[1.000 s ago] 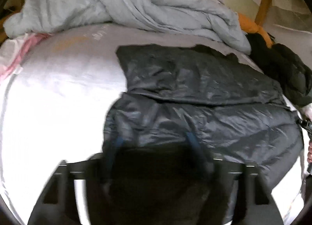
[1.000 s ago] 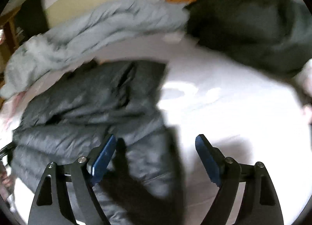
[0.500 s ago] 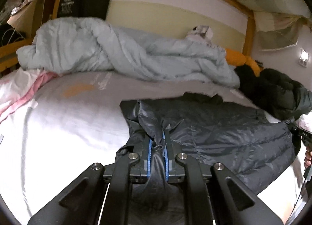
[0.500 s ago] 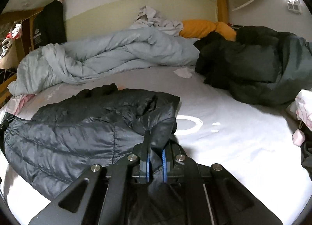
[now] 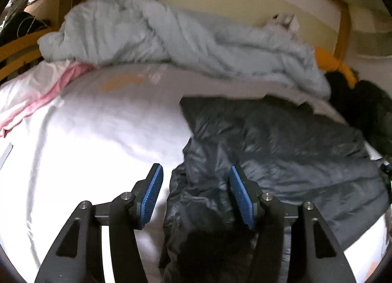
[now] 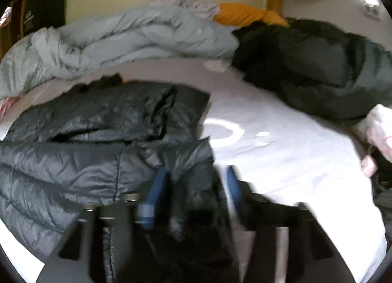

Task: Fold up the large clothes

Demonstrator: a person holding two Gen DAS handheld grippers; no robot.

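One fold looks made so far, as we judge it: the dark puffer jacket lies across the white bed with its far half flat and a near layer doubled over it, though the lower end is bunched and hanging toward us. Going left to right in the left wrist view, we see pink-and-white bedding at the edge, bare sheet, then our left claw, its jaws opening; a fold of jacket runs up between the blue pads without being pressed, so we read it as released. In the right wrist view the jacket fills the left, and our right claw, blurred, is also opening with jacket cloth between its jaws, loose as far as we can tell. Behind lie a pale blue duvet, an orange pillow and a dark green coat, apparently unfolded and left to do. We see no containers. Remaining, we think: smoothing the bunched hem and one more fold.
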